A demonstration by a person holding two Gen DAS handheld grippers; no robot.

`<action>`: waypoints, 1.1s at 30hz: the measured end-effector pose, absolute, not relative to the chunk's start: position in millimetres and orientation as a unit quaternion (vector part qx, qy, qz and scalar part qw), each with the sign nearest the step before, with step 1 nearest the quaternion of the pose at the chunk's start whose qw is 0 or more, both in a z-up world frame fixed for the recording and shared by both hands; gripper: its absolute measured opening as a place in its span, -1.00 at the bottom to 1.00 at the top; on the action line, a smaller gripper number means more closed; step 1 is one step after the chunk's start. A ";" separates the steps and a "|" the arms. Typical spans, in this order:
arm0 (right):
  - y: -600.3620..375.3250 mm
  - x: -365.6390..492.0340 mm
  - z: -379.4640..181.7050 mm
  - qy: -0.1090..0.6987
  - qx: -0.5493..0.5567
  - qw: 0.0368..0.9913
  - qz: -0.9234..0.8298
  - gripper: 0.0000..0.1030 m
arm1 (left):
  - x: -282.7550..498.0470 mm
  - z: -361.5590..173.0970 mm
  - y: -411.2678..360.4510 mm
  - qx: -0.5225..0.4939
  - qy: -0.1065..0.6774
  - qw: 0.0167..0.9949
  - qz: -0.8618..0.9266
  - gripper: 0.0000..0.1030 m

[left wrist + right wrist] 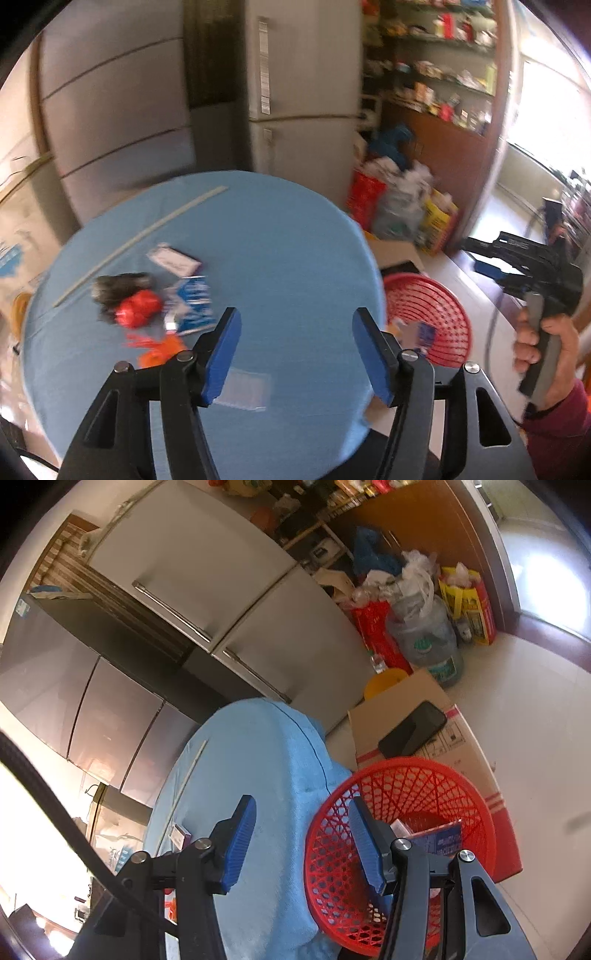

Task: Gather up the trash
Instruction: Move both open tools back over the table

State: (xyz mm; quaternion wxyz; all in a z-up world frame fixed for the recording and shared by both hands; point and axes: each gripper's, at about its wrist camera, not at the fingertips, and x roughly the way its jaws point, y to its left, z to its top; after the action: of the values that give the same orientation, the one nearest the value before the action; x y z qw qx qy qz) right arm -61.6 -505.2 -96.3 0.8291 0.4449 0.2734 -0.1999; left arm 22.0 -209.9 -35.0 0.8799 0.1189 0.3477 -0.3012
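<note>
Blue round table | red basket at its edge | left gripper, right gripper both agape, empty

1. One round table with a blue cover, under the left jaws
2. One red mesh basket, to the right of both pairs of jaws
3. One clear plastic bag, between the left jaws
4. One red crumpled wrapper, ahead and left of the left jaws
5. Two blue-and-white packets: one by the wrapper, one in the basket
6. Two grippers: left, right
</note>
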 end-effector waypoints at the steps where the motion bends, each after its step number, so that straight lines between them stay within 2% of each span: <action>1: -505.2 -61.4 -92.9 0.270 0.443 0.831 -0.201 0.10 | 25.3 -32.8 -196.9 0.115 0.343 0.887 -0.287 0.25; 8: -490.9 -49.4 -73.2 0.271 0.417 0.846 -0.192 0.10 | 52.4 -33.4 -118.4 0.071 0.348 0.912 -0.206 0.27; 15: -434.9 -3.8 -65.7 0.317 0.369 0.866 -0.111 0.10 | 72.4 -45.5 -32.2 0.021 0.363 0.926 -0.098 0.29; 22: -353.5 46.3 -64.6 0.375 0.304 0.876 0.009 0.13 | 76.9 -76.3 -0.2 -0.014 0.400 0.912 -0.084 0.31; 26: -308.5 62.7 -68.6 0.398 0.263 0.876 0.068 0.28 | 80.6 -92.6 7.7 -0.016 0.418 0.905 -0.082 0.31; 33: -243.7 82.9 -92.0 0.440 0.186 0.869 0.129 0.28 | 89.5 -117.0 19.7 -0.025 0.444 0.892 -0.074 0.31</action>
State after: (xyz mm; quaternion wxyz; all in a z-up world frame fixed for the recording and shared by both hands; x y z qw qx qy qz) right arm 82.9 -243.7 -92.0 0.8692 0.1863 0.4395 0.1290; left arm 89.5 19.7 -117.0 0.8924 -0.0252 0.4444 -0.0741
